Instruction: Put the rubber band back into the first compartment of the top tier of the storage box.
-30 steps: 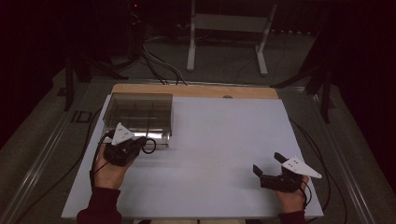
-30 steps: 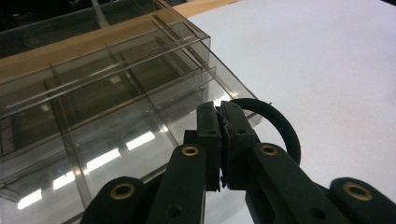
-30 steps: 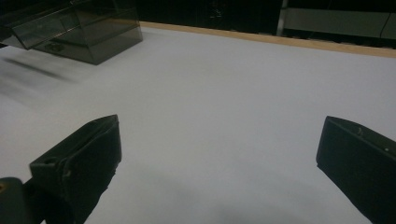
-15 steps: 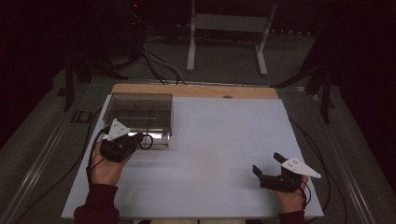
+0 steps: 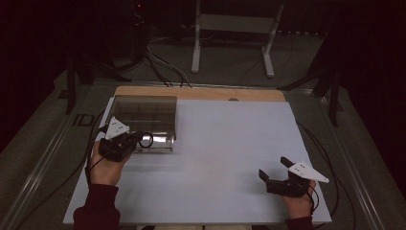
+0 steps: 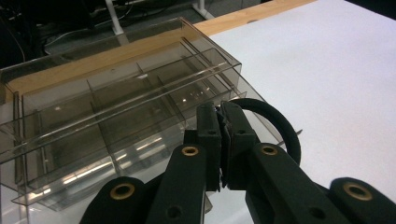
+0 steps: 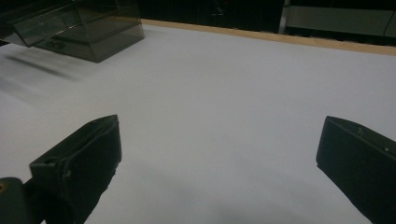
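Observation:
A smoky clear plastic box (image 5: 146, 112) with several divided compartments sits at the table's far left; in the left gripper view the box (image 6: 116, 107) is right in front of the jaws. My left gripper (image 5: 138, 139) is at the box's near edge, jaws pressed together (image 6: 222, 140) on a thin black ring (image 6: 285, 128). The ring (image 5: 146, 140) loops out to the right of the tips. My right gripper (image 5: 274, 167) rests near the front right of the table, open (image 7: 219, 140), with nothing between its jaws.
The white table top (image 5: 230, 143) ends in a wooden strip (image 5: 201, 93) at the far edge. Cables (image 5: 163, 62) and a white stand (image 5: 234, 28) are on the floor beyond. The box (image 7: 79, 28) appears far off in the right gripper view.
My left gripper has drifted slightly left and toward the box, carrying the black ring with it. The right gripper has stayed where it was, still open.

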